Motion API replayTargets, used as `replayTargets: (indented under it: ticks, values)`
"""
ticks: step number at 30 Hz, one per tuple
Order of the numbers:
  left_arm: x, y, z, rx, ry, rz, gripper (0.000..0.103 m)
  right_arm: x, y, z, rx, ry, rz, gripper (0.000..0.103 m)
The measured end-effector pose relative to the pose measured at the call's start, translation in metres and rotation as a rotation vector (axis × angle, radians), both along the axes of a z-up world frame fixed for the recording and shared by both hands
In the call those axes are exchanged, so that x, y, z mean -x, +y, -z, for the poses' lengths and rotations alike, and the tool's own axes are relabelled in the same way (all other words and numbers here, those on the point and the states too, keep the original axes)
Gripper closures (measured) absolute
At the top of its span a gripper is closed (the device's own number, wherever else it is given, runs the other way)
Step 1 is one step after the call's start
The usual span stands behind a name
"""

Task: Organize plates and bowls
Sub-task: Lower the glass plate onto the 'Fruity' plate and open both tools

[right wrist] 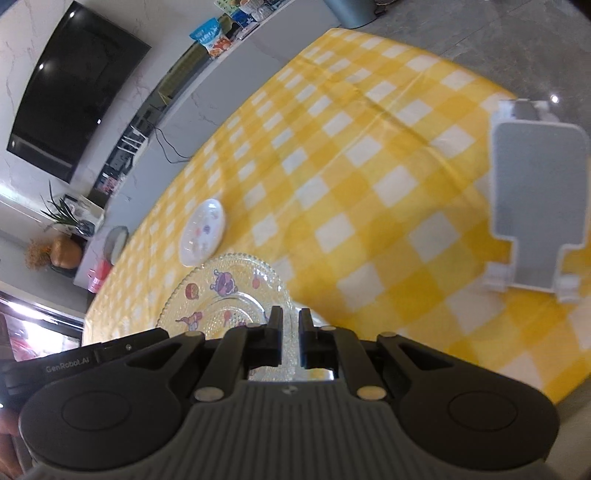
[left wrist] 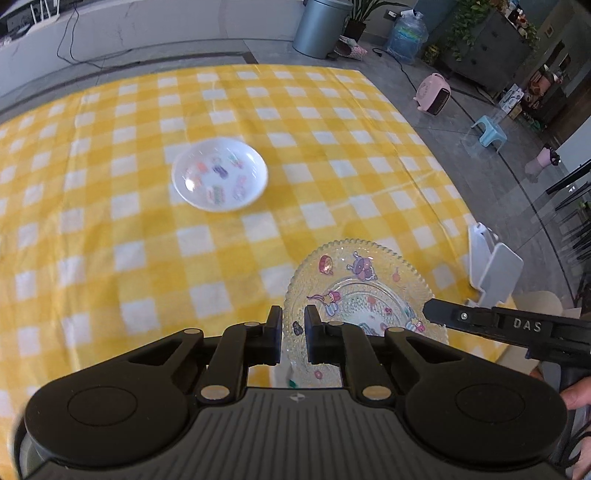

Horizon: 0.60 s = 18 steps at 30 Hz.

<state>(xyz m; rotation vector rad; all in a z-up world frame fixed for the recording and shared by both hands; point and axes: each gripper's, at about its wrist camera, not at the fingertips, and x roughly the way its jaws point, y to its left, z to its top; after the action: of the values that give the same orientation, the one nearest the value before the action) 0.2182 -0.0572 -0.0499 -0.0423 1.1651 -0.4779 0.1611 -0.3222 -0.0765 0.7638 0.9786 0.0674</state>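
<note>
A clear glass plate (left wrist: 364,291) with cartoon prints and a beaded rim is held above the yellow checked tablecloth (left wrist: 110,221). My left gripper (left wrist: 293,314) is shut on its near rim. My right gripper (right wrist: 290,315) is shut on the same plate (right wrist: 225,291) at its right rim, and its finger shows in the left wrist view (left wrist: 461,317). A white bowl (left wrist: 219,173) with coloured prints sits on the cloth farther off; it also shows in the right wrist view (right wrist: 203,230).
A white and grey dish rack (right wrist: 535,206) stands at the table's right edge, also in the left wrist view (left wrist: 493,266). Beyond the table are a grey bin (left wrist: 319,26), a water jug (left wrist: 406,37), a pink heater (left wrist: 432,92) and a blue stool (left wrist: 489,131).
</note>
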Motion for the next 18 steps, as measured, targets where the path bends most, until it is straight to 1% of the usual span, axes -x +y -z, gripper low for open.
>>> replayTargets:
  ticks: [2, 5, 9, 13, 18]
  values:
    - [0.007, -0.004, 0.003, 0.0, 0.004, -0.006, 0.09, 0.003, -0.006, 0.001, 0.007, 0.013, 0.002, 0.097]
    - [0.015, -0.009, 0.008, -0.021, 0.006, -0.023, 0.09, 0.005, -0.01, 0.001, 0.023, 0.023, 0.0, 0.097]
    - [0.021, -0.01, 0.02, -0.033, 0.032, -0.052, 0.09, 0.001, -0.005, 0.002, 0.079, 0.046, -0.029, 0.096]
    - [0.028, -0.011, 0.026, -0.053, 0.034, -0.073, 0.09, -0.003, 0.001, 0.007, 0.118, 0.071, -0.055, 0.096]
    - [0.031, -0.008, 0.029, -0.075, 0.027, -0.096, 0.09, -0.005, 0.01, 0.009, 0.156, 0.082, -0.087, 0.095]
